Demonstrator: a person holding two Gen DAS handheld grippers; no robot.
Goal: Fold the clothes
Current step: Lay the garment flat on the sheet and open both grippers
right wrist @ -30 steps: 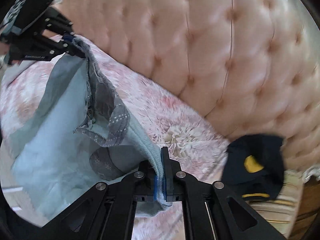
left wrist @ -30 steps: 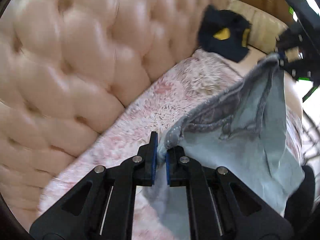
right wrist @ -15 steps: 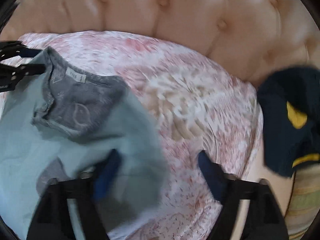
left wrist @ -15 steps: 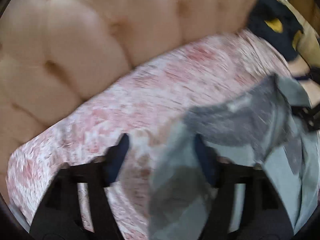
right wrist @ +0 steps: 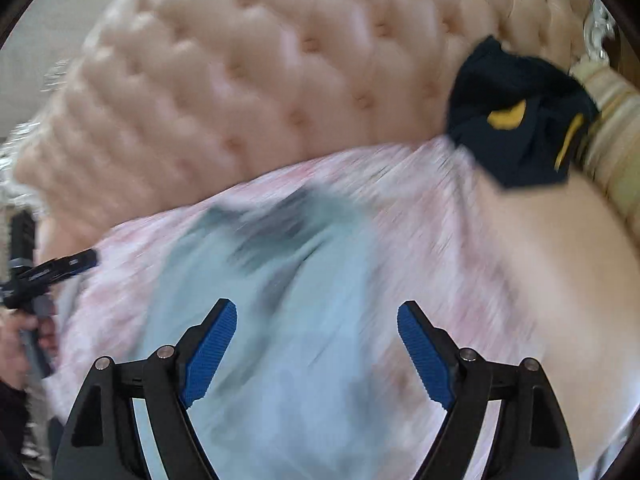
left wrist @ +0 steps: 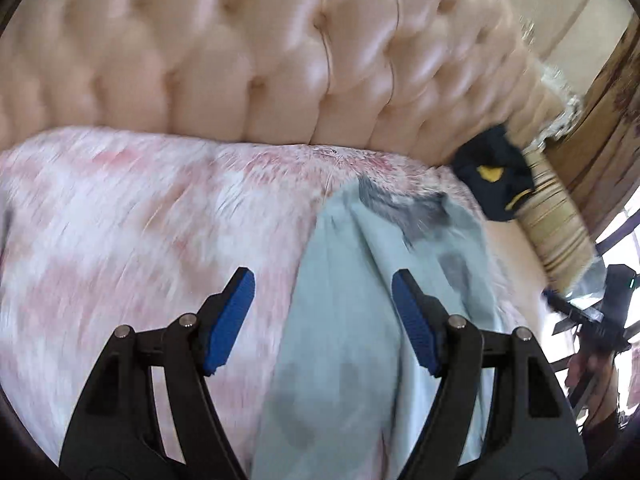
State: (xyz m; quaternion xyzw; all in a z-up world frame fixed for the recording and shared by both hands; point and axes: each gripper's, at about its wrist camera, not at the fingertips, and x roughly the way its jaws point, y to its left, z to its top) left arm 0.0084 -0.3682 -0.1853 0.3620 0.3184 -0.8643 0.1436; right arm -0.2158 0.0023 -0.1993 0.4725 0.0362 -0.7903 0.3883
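Left gripper [left wrist: 323,307]: jaws stand wide apart and hold nothing; they have just been opening, since the figures jumped within the last second. The blue ribbed pads [left wrist: 230,322] are clear of the cloth, though the shirt shows in the gap between them, lying on the blanket below.
Right gripper [right wrist: 316,346]: also spread wide and empty, its jaws likewise just opened. Its ribbed blue pads [right wrist: 210,354] hang above the shirt without pressing on it.
Shirt [left wrist: 352,320]: pale blue-green soft cloth with a darker grey neck part at the end toward the headboard. It lies loose and rumpled on the blanket, running lengthwise from the headboard side toward the grippers.
Shirt relative to grippers: under and between the left jaws, more toward that gripper's right finger; under the right gripper, more toward its left finger.
Blanket [left wrist: 140,216]: fluffy, pink and white mottled, spread under the shirt and reaching up to the headboard.
Headboard [left wrist: 240,52]: tufted, peach, glossy, with buttoned dimples.
Dark garment [right wrist: 516,120]: navy with yellow marks, crumpled at the foot of the headboard, well apart from the shirt.
Sharpness: both views are blurred.
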